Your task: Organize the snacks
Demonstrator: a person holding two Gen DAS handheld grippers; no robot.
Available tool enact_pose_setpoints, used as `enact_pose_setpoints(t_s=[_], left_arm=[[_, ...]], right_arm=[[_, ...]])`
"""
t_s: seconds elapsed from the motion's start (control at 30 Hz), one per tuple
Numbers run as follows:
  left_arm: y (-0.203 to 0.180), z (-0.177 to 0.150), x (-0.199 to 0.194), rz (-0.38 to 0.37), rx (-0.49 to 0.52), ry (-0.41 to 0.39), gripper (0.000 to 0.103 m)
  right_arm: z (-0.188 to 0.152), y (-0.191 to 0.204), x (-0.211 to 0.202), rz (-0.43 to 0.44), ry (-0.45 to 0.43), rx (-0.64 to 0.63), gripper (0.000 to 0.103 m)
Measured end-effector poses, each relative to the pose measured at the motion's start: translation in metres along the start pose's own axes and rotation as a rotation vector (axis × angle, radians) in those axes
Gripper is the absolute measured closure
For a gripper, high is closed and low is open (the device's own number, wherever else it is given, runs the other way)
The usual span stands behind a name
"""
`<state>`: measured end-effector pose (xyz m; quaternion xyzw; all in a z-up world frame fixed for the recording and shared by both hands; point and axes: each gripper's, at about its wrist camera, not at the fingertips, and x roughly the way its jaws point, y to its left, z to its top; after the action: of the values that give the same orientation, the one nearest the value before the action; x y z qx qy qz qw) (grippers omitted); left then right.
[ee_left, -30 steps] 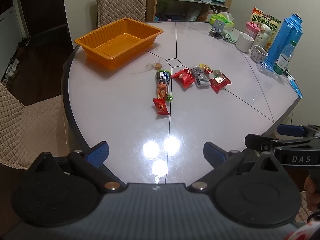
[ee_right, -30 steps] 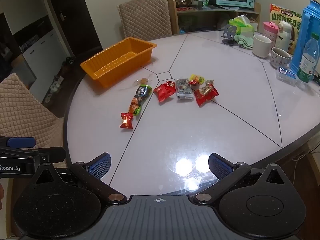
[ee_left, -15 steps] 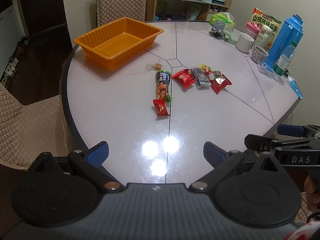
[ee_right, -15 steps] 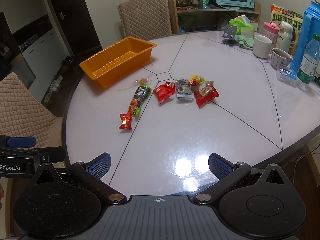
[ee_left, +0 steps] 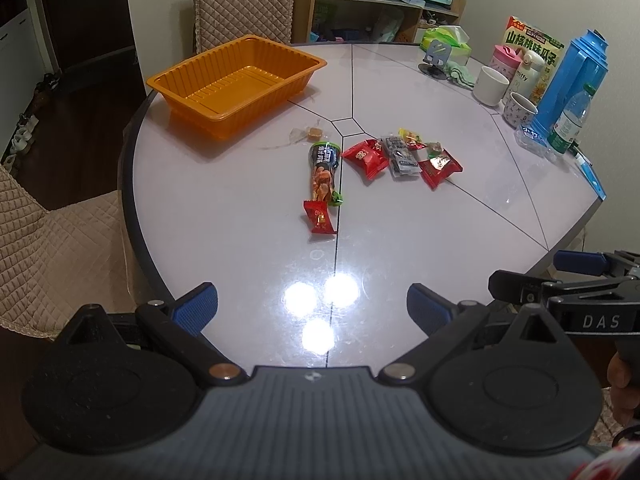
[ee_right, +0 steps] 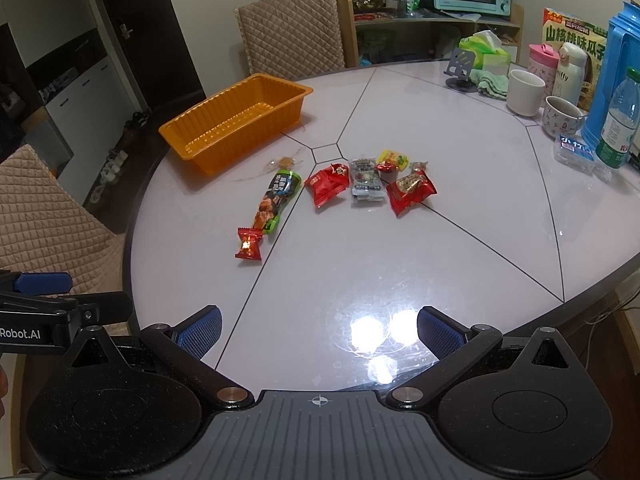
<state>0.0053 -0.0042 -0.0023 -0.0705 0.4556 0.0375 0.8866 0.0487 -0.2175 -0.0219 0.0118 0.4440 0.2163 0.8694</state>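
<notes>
Fingers spread wide on both tools: our left gripper (ee_left: 312, 312) and right gripper (ee_right: 319, 333) hover empty over the near edge of the table (ee_right: 460, 240). Well ahead of the tips lies a small red candy (ee_right: 249, 244), touching the long green snack tube (ee_right: 276, 202); beyond, red packets (ee_right: 410, 191) cluster. Farther ahead, to the left, sits the empty orange tray (ee_right: 236, 122).

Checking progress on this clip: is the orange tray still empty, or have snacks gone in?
Empty. The orange tray shows only its bare ribbed floor in both views; the snack packets all lie on the table.
</notes>
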Motion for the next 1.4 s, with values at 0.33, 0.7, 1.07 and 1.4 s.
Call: enact_pose_setpoints(t_s=[0.33,0.7,1.07,1.4], left_arm=[[0.000,0.000,-0.002,-0.001,-0.004,0.002,0.002],[-0.001,0.001,0.000,0.000,-0.007,0.008,0.002],[-0.001,0.002,0.001,0.000,-0.008,0.008,0.002],[0.000,0.009,0.013,0.000,-0.017,0.021,0.002]], right_arm=[[0.001,-0.001,0.000,0.002,0.001,-0.003,0.000],[0.003,-0.005,0.002,0.004,0.007,-0.004,0.000],[0.004,-0.005,0.003,0.004,0.008,-0.005,0.000],[0.005,-0.008,0.005,0.005,0.014,-0.004,0.000]])
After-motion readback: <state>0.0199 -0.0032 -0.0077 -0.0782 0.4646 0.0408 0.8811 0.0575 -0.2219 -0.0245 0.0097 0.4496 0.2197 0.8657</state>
